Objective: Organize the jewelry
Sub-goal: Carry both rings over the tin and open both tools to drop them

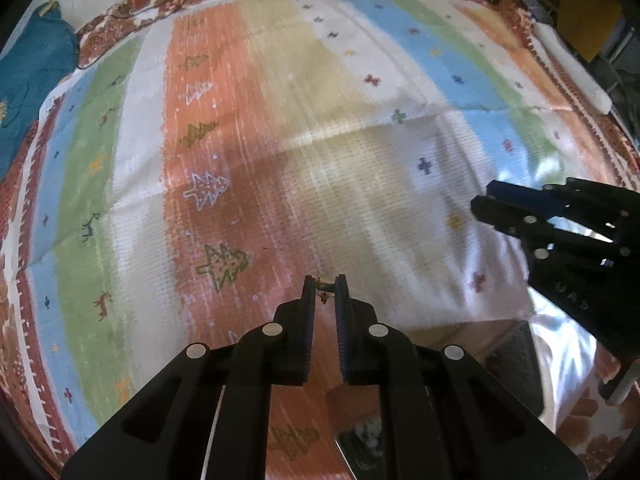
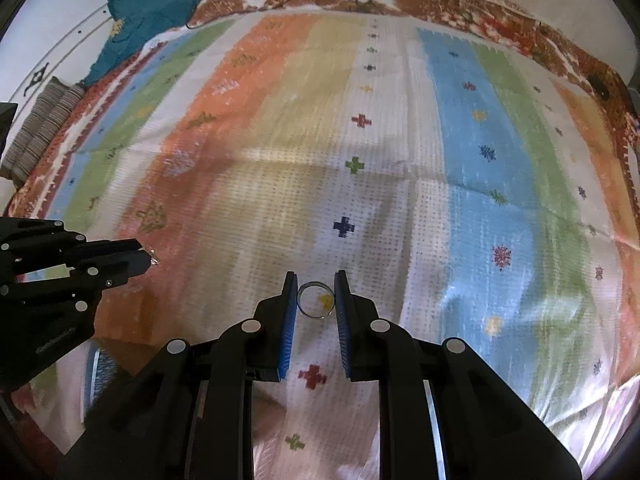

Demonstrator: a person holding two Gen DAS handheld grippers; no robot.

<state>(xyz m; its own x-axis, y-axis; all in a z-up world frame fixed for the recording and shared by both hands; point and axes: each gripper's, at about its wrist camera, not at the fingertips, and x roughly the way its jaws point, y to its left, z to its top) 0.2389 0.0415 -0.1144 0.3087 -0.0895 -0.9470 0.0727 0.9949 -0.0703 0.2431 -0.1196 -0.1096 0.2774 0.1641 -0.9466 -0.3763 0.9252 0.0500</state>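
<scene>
Right wrist view: the right gripper (image 2: 316, 294) clamps a ring (image 2: 315, 300) at its tips; the left gripper (image 1: 325, 290), at nine o'clock, pinches a small earring (image 1: 323, 289) above the striped cloth (image 2: 460, 152).

Both cameras looked forward and down along their own fingers, hovering near the striped bedspread (image 1: 360, 80) (image 2: 400, 160). The left view faced its orange stripe, the right view its white and blue stripes. They shared the bedspread's middle, and each caught the other gripper at its edge.
</scene>
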